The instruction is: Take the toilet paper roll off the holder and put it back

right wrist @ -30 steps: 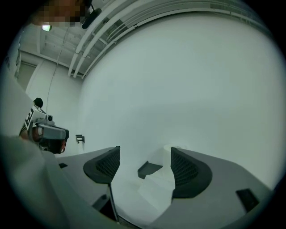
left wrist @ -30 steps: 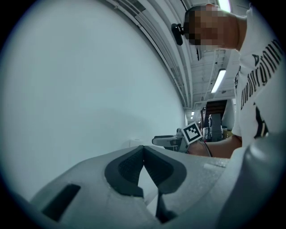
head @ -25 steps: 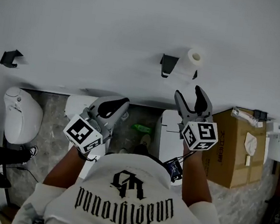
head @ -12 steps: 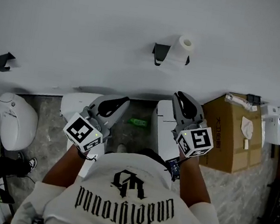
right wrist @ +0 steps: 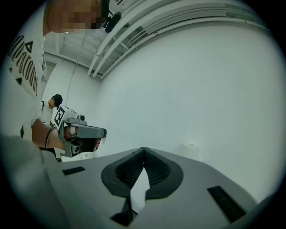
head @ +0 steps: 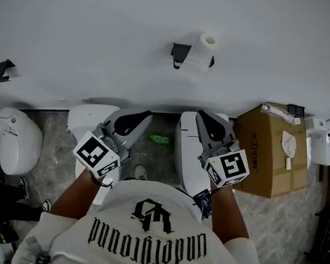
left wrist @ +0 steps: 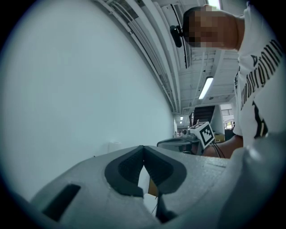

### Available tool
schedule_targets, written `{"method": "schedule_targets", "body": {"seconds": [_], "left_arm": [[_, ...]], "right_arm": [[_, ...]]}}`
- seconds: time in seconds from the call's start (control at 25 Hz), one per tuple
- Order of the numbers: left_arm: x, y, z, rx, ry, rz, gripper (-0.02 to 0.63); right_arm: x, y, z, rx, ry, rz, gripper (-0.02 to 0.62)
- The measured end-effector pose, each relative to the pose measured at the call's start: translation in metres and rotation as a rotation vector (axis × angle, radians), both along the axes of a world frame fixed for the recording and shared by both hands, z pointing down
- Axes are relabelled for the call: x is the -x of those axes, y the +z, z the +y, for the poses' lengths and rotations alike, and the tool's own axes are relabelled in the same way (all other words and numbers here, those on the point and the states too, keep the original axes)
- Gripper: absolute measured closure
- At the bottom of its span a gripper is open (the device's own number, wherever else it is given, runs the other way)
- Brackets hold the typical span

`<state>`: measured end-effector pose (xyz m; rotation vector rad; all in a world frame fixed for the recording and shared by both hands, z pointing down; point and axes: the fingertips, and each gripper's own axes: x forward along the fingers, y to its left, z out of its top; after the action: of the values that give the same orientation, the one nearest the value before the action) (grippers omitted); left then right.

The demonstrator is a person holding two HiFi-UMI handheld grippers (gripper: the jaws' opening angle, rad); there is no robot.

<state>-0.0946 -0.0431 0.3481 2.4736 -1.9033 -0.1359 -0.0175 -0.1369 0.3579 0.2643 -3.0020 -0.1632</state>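
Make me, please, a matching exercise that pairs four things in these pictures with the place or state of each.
Things:
1. toilet paper roll
2. cardboard box
3. left gripper
4. small black bracket

Places or states:
A. jaws together, nothing between them
B. on the wall, far left in the head view
C. on the black holder
D. against the foot of the wall, at the right in the head view

Pairs: 1-C; 2-D; 3-A; 4-B
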Motion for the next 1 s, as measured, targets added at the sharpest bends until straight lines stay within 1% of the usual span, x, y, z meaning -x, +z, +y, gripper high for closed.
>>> {"method": "schedule_targets", "body": {"seconds": [0.16, 0.48, 0.8, 1.0], "left_arm": [[-0.032, 0.002, -0.004, 0.007, 0.001, 0.0, 0.594], [-0.107, 0.006, -0.011, 0.028, 0.002, -0.005, 0.594], [-0.175, 0.009, 0.0, 0.037, -0.043, -0.013, 0.594], [-0.219, 0.013, 0.015, 0.041, -0.084, -0.011, 0.594]], "right_arm": [[-0.033, 0.002, 0.001, 0.001, -0.013, 0.004, 0.581], [-0.103, 0.004, 0.002, 0.019, -0.04, -0.008, 0.581], [-0.171, 0.009, 0.013, 0.03, -0.094, -0.016, 0.581], [-0.21, 0.015, 0.031, 0.04, -0.146, -0.016, 0.581]]}}
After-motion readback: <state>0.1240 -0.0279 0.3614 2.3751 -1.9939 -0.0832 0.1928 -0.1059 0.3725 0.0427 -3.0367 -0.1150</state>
